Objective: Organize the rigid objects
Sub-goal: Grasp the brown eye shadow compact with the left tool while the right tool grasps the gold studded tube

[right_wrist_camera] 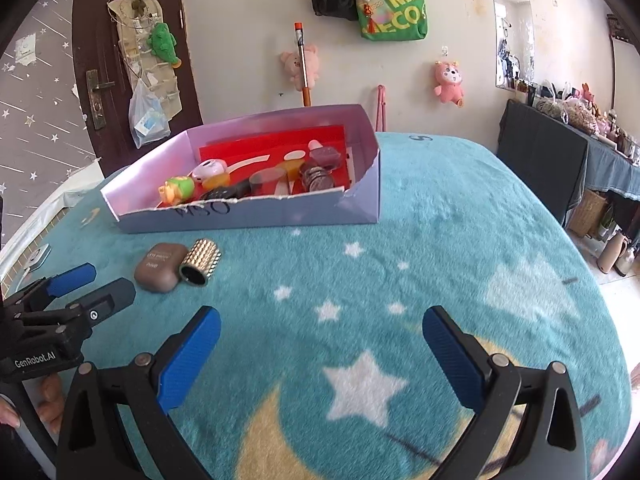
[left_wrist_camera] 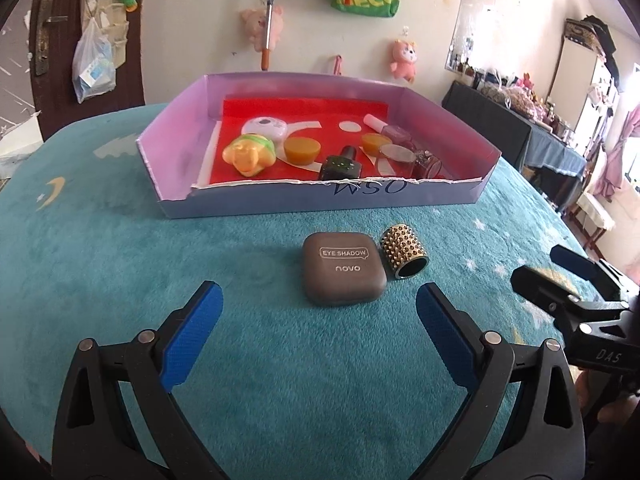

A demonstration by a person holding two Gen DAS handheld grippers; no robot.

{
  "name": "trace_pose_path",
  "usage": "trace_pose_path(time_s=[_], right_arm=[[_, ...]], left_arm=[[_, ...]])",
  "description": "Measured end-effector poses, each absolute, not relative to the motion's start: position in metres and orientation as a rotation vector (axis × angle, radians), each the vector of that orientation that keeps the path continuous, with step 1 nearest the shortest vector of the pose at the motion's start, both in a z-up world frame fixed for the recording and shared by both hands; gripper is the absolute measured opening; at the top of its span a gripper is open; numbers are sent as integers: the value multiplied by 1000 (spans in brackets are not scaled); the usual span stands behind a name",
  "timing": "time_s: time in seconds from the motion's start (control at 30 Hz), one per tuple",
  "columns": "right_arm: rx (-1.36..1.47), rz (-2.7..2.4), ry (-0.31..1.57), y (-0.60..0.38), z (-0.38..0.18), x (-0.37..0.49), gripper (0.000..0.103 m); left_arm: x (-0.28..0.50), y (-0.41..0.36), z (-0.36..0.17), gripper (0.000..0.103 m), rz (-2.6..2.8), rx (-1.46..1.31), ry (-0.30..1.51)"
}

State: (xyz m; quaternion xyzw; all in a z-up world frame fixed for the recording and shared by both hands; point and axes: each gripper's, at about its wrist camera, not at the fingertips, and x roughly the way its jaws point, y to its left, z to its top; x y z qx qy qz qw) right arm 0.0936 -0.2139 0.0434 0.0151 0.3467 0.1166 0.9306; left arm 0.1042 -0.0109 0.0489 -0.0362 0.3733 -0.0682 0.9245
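Note:
A brown eye shadow case (left_wrist_camera: 343, 267) lies on the teal blanket, touching a gold studded cylinder (left_wrist_camera: 404, 252) on its right. Both also show in the right wrist view, the case (right_wrist_camera: 160, 266) and the cylinder (right_wrist_camera: 200, 266). Behind them stands a purple cardboard box (left_wrist_camera: 172, 136) with a red lining, holding a green-yellow toy (left_wrist_camera: 249, 153), a white round case (left_wrist_camera: 265, 128), nail polish bottles and small jars. My left gripper (left_wrist_camera: 319, 308) is open just short of the eye shadow case. My right gripper (right_wrist_camera: 321, 332) is open and empty over the blanket, to the right of both objects.
The box also shows in the right wrist view (right_wrist_camera: 360, 204). The teal star-and-moon blanket (right_wrist_camera: 400, 240) covers the bed. A dark cabinet (right_wrist_camera: 540, 160) and cluttered shelves stand at the right. A door (right_wrist_camera: 120, 80) and wall with hanging toys lie behind.

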Motion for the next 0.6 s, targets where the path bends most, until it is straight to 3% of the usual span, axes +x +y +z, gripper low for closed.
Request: trace_pose_path(time_s=[0.6], right_arm=[[48,365,779,-198,58,148,103]], left_arm=[[145,-3,41,99,-116,57,874]])
